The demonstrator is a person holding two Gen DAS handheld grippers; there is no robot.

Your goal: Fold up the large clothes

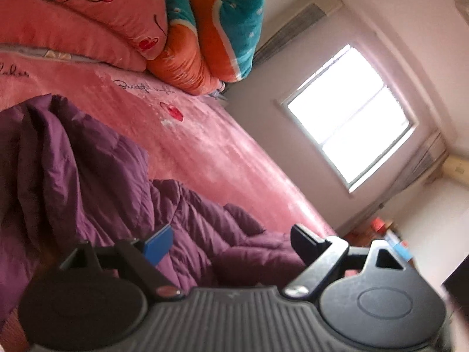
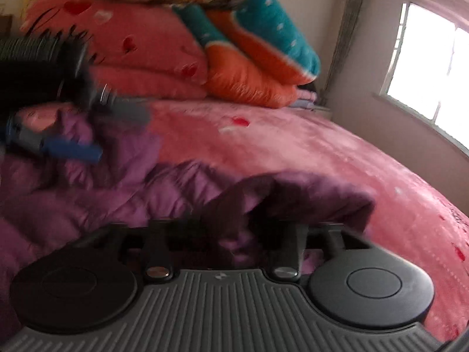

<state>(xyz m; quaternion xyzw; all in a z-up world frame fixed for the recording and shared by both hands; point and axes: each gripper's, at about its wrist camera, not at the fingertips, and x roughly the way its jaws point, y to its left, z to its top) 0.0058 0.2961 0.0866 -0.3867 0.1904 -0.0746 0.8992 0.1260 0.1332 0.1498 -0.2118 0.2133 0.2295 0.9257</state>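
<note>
The purple quilted coat (image 2: pixel 123 193) lies crumpled across the bed's near left, its folds rising at nine o'clock. From one to four o'clock the pink bedspread (image 2: pixel 337 158) lies bare, giving open passage. At twelve o'clock stacked pink quilts (image 2: pixel 140 58) and an orange-teal blanket (image 2: pixel 258 55) wall off the far end. The left gripper (image 2: pixel 96 135) hangs over the coat at ten o'clock.

Daylight floods in from the overexposed window (image 1: pixel 348 117); the right wrist view is motion-blurred, edges fisheye-bent.
</note>
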